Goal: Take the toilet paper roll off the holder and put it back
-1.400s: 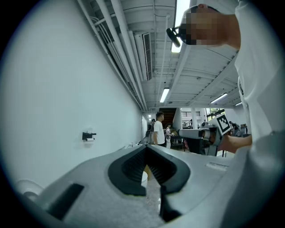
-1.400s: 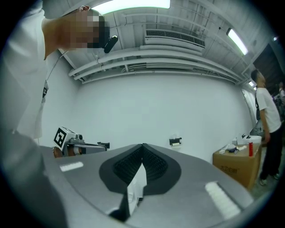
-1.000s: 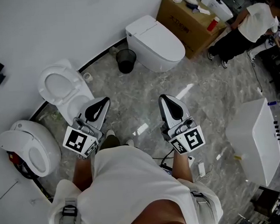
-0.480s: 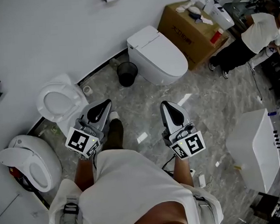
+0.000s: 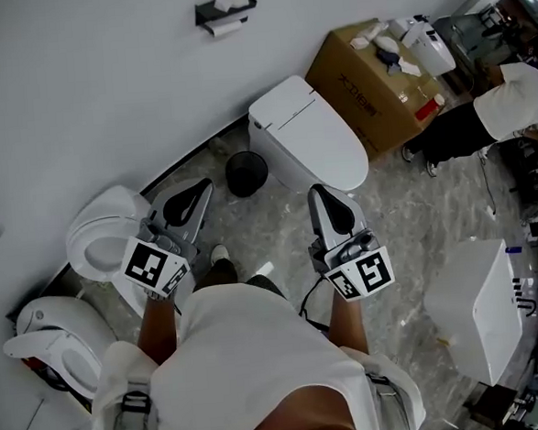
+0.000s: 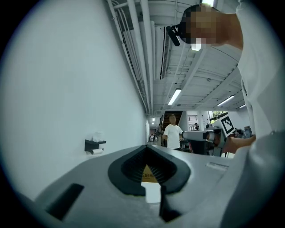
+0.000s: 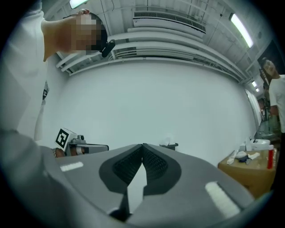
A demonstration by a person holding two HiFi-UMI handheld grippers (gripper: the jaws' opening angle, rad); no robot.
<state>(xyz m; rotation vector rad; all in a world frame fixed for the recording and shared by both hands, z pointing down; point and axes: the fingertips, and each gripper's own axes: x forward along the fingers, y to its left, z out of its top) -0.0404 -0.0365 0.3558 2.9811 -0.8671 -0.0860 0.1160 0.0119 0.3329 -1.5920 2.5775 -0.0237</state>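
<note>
Your left gripper (image 5: pixel 201 184) and right gripper (image 5: pixel 316 190) are both pinched closed with nothing in them. The toilet paper roll (image 5: pixel 228 26) hangs under the black wall holder (image 5: pixel 210 9), well ahead of both.

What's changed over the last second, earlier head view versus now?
The person has walked toward the wall: the holder with its roll has come into the head view at the top, and the closed toilet and bin sit nearer. Nothing was taken hold of or let go. The left gripper and right gripper stay shut, empty and level out front.
</note>
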